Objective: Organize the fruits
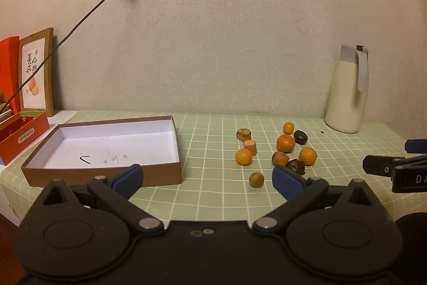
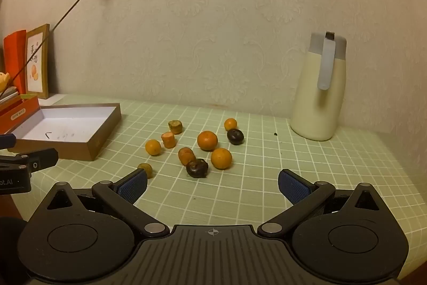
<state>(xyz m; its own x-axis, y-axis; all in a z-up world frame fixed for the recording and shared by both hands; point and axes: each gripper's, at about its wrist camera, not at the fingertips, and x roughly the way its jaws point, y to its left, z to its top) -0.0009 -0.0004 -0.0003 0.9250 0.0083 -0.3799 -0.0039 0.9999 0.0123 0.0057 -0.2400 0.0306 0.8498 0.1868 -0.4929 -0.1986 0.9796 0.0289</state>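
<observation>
Both grippers hover low over the table point(image 2: 267, 151), which wears a green grid-patterned cloth. The left gripper point(image 1: 208, 175) has its jaws spread wide apart with nothing between them, and the right gripper point(image 2: 212, 184) likewise stands wide and empty.

The fruits point(image 2: 192, 146) lie loose in a cluster near the middle of the table: several small oranges, two cut orange-coloured chunks, a greenish cut piece, a small olive-coloured round one, and two dark, wrinkled ones (what kind, I cannot tell). None sits in the shallow brown box point(image 1: 106, 143), whose white inside bears only some scribbles; it lies to the left of the cluster, apart from it.

A cream thermos jug point(image 2: 317, 87) stands at the wall to the right, and a framed picture point(image 1: 36, 74) leans at the far left.
</observation>
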